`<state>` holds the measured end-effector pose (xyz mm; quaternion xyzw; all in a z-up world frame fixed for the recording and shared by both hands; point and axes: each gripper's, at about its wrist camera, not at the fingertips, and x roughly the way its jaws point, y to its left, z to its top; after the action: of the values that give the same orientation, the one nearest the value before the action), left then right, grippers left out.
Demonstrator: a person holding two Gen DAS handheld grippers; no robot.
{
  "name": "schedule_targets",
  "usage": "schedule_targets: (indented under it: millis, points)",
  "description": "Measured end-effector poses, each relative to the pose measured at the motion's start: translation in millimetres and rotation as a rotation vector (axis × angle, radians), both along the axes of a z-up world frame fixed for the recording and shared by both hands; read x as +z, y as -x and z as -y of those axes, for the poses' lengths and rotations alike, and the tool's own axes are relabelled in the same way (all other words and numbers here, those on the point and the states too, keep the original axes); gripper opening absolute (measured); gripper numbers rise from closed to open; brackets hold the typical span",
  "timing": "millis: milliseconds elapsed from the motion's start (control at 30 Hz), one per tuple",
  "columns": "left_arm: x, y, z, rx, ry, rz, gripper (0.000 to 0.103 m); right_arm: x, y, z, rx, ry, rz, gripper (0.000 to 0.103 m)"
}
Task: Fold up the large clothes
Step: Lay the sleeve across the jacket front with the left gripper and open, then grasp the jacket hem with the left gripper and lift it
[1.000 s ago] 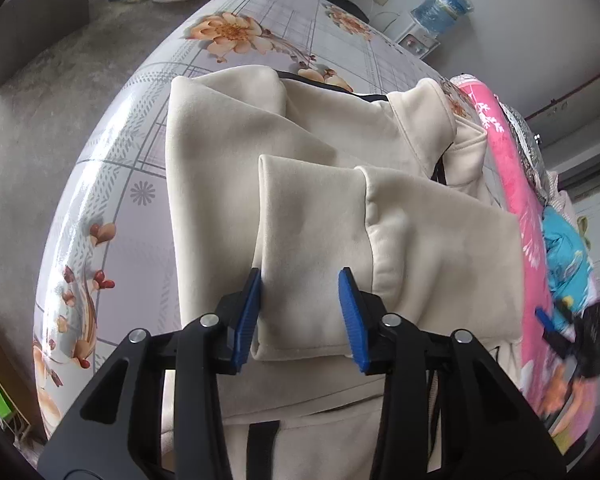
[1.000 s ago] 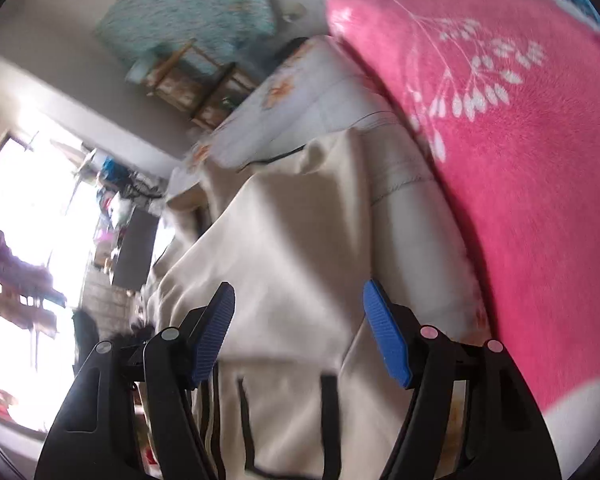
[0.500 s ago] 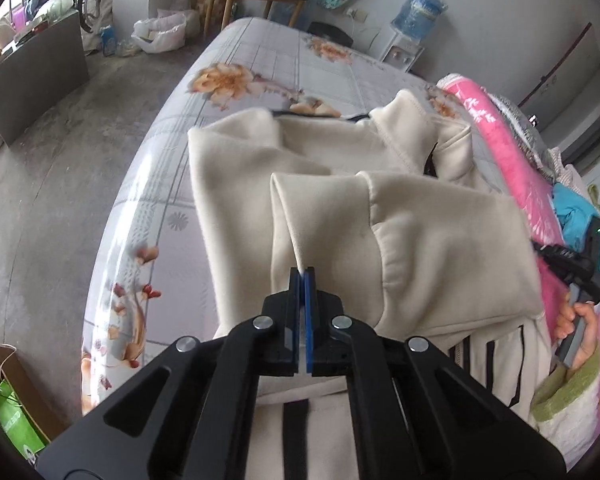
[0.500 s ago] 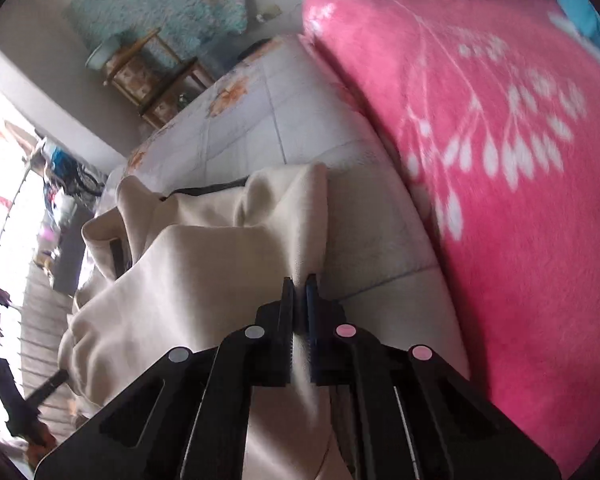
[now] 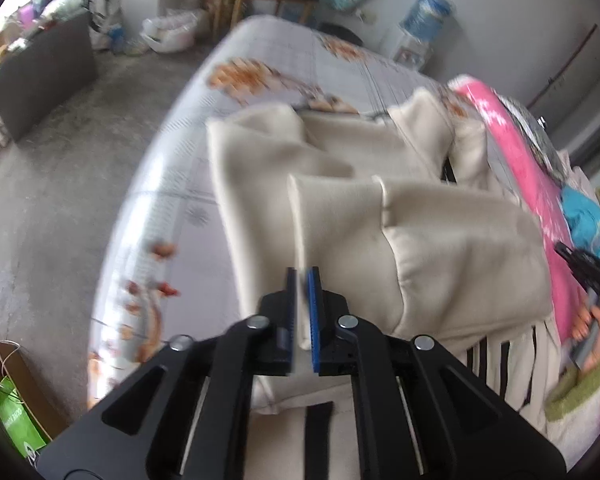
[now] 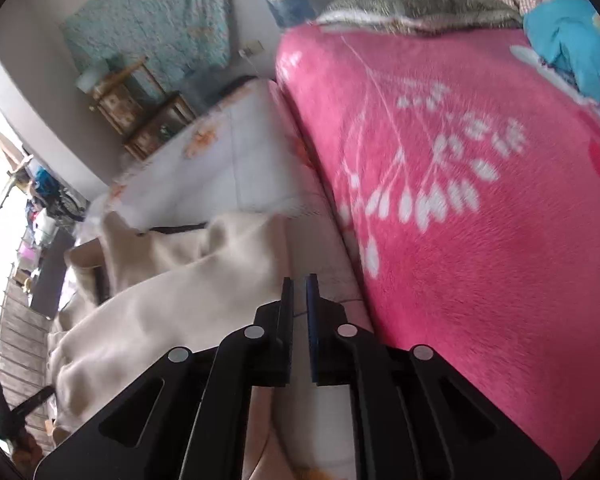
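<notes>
Far out to the left of the left gripper (image 5: pixel 302 280) lies a bare grey concrete floor (image 5: pixel 52 216), with a brown paper bag holding something green (image 5: pixel 14 400) low beside the gripper's left arm and a dark grey flat-sided cabinet (image 5: pixel 40 76) further off. Nearer, the pale bed sheet printed with orange flowers and a grey grid (image 5: pixel 160 208) runs up and away from the fingers. Straight ahead of the gripper, on that sheet, lies the large cream fleece garment (image 5: pixel 440 248), partly folded, with black-striped cloth showing under its near right edge. The left gripper's blue-padded jaws stand at a narrow gap and are opening, with a thin edge of the cream fabric between them; blur hides whether the pads press on it. To the right of the garment runs a bright pink fleece blanket with white leaf sprigs (image 5: pixel 516 148), and at the far right a person's hand (image 5: pixel 588 320) holds the other tool. In the right wrist view, the cream garment (image 6: pixel 160 300) spreads ahead and to the left of the right gripper (image 6: pixel 298 284), its folded edge reaching the fingertips. These jaws too stand narrowly apart and are opening, with pale cloth in the slot; a firm hold cannot be told. Directly right of this gripper the pink blanket (image 6: pixel 480 240) fills the view, with a crumpled turquoise cloth (image 6: pixel 572 48) at its far end.
</notes>
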<state>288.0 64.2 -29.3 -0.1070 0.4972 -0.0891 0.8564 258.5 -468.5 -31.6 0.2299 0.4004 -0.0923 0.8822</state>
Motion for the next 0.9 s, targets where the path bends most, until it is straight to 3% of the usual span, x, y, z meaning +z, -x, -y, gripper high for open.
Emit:
schedule_targets:
  millis: [33,100,200,267,367,467,567,900]
  points:
    - [6,2,-2,0.008,-0.004,0.030,0.010,8,3,-10,0.039,0.017,0.010,0.023]
    - [16,4,-1,-0.002,0.012,0.076,0.011,14,9,-33,0.142,0.056,0.020,0.044]
    - [21,2,14,-0.064,0.032,0.091,0.015,10,19,-82,0.325,0.147,-0.023,0.048]
    - [13,1,32,-0.126,0.048,0.050,0.024,-5,21,-102,0.380,0.217,-0.075,0.049]
    - [-16,-3,53,-0.169,-0.028,-0.079,0.030,-38,24,-106,0.390,0.282,-0.217,0.049]
    - [-15,6,54,-0.168,-0.055,-0.066,0.032,-26,41,-108,0.381,0.308,-0.201,0.049]
    - [-6,18,45,-0.153,-0.030,-0.061,0.035,-4,66,-107,0.319,0.316,-0.192,0.056]
    - [3,94,3,-0.081,-0.004,-0.036,0.055,20,156,-124,0.263,0.179,-0.114,0.075]
